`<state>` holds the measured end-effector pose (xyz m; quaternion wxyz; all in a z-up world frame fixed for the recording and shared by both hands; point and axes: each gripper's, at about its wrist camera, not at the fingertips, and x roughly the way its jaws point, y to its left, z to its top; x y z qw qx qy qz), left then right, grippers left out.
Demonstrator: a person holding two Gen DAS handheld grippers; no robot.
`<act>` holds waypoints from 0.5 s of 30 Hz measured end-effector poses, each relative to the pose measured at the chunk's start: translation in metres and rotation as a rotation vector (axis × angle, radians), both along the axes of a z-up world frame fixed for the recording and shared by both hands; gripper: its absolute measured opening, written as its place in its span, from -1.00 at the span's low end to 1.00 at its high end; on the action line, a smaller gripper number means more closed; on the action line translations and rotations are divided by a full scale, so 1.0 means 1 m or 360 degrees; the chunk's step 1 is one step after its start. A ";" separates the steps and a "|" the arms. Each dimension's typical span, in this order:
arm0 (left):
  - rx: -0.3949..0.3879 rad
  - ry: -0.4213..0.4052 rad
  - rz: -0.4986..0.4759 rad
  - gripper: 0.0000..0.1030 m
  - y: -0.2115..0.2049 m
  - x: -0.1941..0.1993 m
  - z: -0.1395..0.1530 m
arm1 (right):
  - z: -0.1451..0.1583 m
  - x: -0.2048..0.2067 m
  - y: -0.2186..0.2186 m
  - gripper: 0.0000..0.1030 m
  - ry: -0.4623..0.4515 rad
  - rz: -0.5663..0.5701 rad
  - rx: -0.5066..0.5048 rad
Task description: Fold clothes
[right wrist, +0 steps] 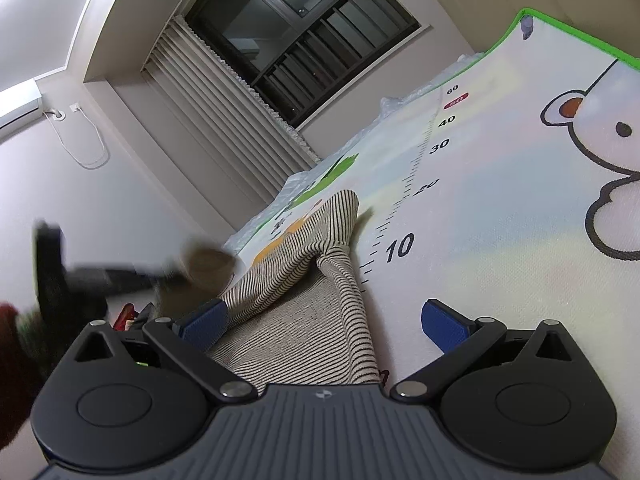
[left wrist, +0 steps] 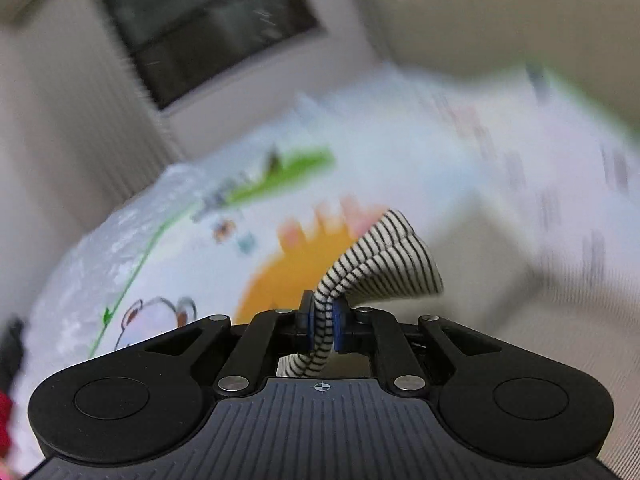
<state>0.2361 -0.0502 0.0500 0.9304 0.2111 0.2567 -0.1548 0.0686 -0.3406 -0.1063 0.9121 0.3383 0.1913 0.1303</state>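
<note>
A cream garment with thin black stripes [right wrist: 304, 320] lies on a cartoon play mat [right wrist: 500, 208]. In the left wrist view my left gripper [left wrist: 322, 325] is shut on a bunched fold of the striped garment [left wrist: 384, 264], which rises out of the blue pads and flops to the right; this view is blurred. In the right wrist view my right gripper [right wrist: 324, 320] stands open just above the garment, its blue pads [right wrist: 444, 322] spread wide, with striped cloth lying between and below them. The other hand-held gripper [right wrist: 80, 276] shows as a dark blur at the left.
The play mat carries a ruler scale [right wrist: 416, 184], a white bear drawing [right wrist: 600, 152] and a green border [right wrist: 560, 28]. Behind it are a dark window [right wrist: 304, 36], a pleated curtain [right wrist: 224, 120] and white walls. Red items [right wrist: 128, 316] lie on the floor at the left.
</note>
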 end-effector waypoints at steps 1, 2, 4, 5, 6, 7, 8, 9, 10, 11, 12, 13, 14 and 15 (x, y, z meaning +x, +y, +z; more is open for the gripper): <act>-0.0131 -0.0020 0.0034 -0.82 0.003 0.006 0.017 | 0.000 0.000 0.000 1.00 0.0000 0.0001 0.0005; -0.0232 -0.0029 0.0052 -0.82 0.003 0.011 0.029 | 0.000 0.000 -0.001 1.00 -0.0003 0.0001 0.0009; -0.0413 -0.0039 0.0077 -0.82 0.001 0.021 0.048 | 0.000 0.000 -0.001 1.00 -0.0005 0.0001 0.0012; -0.0458 -0.0042 0.0075 -0.82 -0.005 0.026 0.052 | 0.000 0.000 -0.001 1.00 -0.0005 0.0001 0.0013; -0.0472 -0.0050 0.0065 -0.82 -0.016 0.030 0.054 | 0.000 0.000 -0.001 1.00 -0.0005 0.0001 0.0015; -0.0467 -0.0055 0.0048 -0.82 -0.025 0.032 0.052 | 0.000 0.000 -0.001 1.00 -0.0006 0.0001 0.0018; -0.0465 -0.0033 0.0027 -0.82 -0.034 0.034 0.046 | -0.001 0.000 -0.001 1.00 -0.0007 0.0002 0.0022; -0.0463 -0.0011 0.0006 -0.81 -0.042 0.037 0.041 | -0.001 0.000 -0.001 1.00 -0.0008 0.0003 0.0026; -0.0462 0.0011 -0.0016 -0.81 -0.051 0.039 0.035 | -0.001 0.000 -0.002 1.00 -0.0009 0.0005 0.0031; -0.0474 0.0043 -0.0037 -0.78 -0.056 0.039 0.028 | -0.001 0.000 -0.002 1.00 -0.0010 0.0006 0.0036; -0.0487 0.0074 -0.0058 -0.72 -0.062 0.039 0.022 | -0.001 0.000 -0.003 1.00 -0.0010 0.0006 0.0037; -0.0500 0.0105 -0.0079 -0.66 -0.068 0.039 0.015 | -0.001 0.000 -0.003 1.00 -0.0010 0.0007 0.0039; -0.0512 0.0135 -0.0100 -0.54 -0.073 0.040 0.009 | -0.001 0.000 -0.003 1.00 -0.0010 0.0007 0.0041; -0.0523 0.0151 -0.0115 -0.45 -0.075 0.039 0.005 | -0.002 0.000 -0.004 1.00 -0.0010 0.0008 0.0043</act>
